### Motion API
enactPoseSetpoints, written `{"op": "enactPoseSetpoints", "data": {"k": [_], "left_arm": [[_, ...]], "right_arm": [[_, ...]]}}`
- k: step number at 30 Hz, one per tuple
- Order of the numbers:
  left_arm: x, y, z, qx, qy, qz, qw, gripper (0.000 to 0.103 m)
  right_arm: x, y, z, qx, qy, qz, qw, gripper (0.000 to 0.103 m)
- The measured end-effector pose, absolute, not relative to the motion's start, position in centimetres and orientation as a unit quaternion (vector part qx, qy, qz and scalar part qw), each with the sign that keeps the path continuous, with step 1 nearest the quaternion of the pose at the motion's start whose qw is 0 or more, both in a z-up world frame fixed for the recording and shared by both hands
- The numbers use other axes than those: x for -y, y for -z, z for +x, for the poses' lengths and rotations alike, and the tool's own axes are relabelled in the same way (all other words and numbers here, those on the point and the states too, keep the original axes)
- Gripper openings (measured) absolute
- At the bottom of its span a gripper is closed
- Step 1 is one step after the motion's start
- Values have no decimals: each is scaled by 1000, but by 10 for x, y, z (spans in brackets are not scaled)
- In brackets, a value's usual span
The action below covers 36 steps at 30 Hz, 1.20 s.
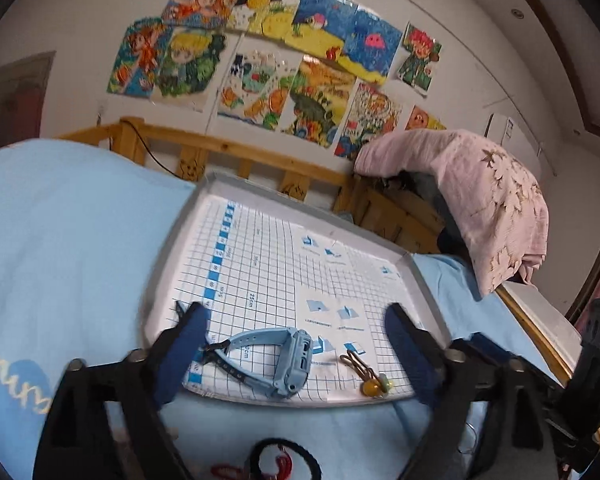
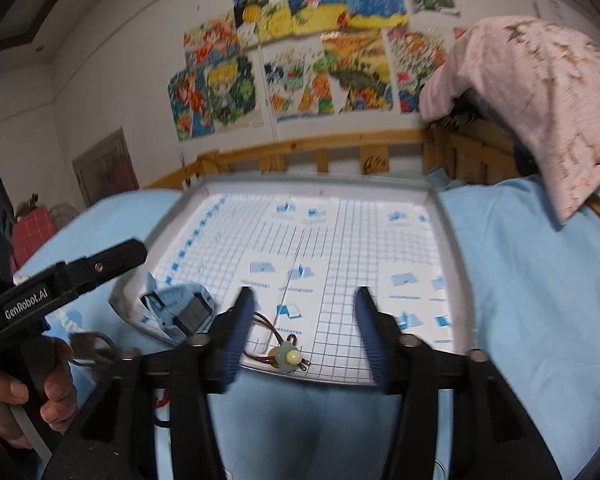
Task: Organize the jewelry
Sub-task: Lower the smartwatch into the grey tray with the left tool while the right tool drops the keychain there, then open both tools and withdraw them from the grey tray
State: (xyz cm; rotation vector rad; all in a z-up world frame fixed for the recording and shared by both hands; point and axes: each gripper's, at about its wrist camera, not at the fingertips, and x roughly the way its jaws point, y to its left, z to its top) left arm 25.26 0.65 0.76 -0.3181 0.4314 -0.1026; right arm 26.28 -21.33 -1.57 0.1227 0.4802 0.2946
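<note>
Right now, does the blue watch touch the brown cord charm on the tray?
Apart. The left wrist view shows bare grid paper between the blue watch and the brown cord charm.

Light-blue watch (image 1: 276, 360) lies on its side, strap looped, near my tray's (image 1: 422, 292) front edge. Brown cord bracelet (image 1: 366, 372) with yellow bead just beside it, apart.

Between the left gripper's (image 1: 296, 320) matt blue ribbed pads, a smooth plastic watch (image 1: 274, 360) and a brown cord (image 1: 356, 364) with glossy beads are lying on a tray (image 1: 420, 280) lined with gridded paper, matt blue cloth (image 1: 80, 240) spreading beneath, wooden rail (image 1: 260, 152) beyond.
</note>
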Motion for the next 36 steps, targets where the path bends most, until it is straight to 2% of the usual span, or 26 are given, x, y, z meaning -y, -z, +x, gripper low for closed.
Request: {"op": "enactPoseSetpoints", "data": {"k": [2,13,16,26,36], "left_arm": [[-5,-15,233,-191,42,-151,969,103],[2,-40,147,-136,22,-114,984,103],[3,-43,125,-130,23,-104,986,103],[1,-41,60,-114,8,-81,990,103],[1,-21,33,-150,4,-66,986,103]], "right_arm": [[222,7,247,-212,-141,66,965,64],[243,-31,153,-102,-125,57,985,94],[244,-37,130,-88,-120,48,988,98],[243,-35,71,-77,-113,28,990,98],[243,-22,41,-91,-109,20,990,98]]}}
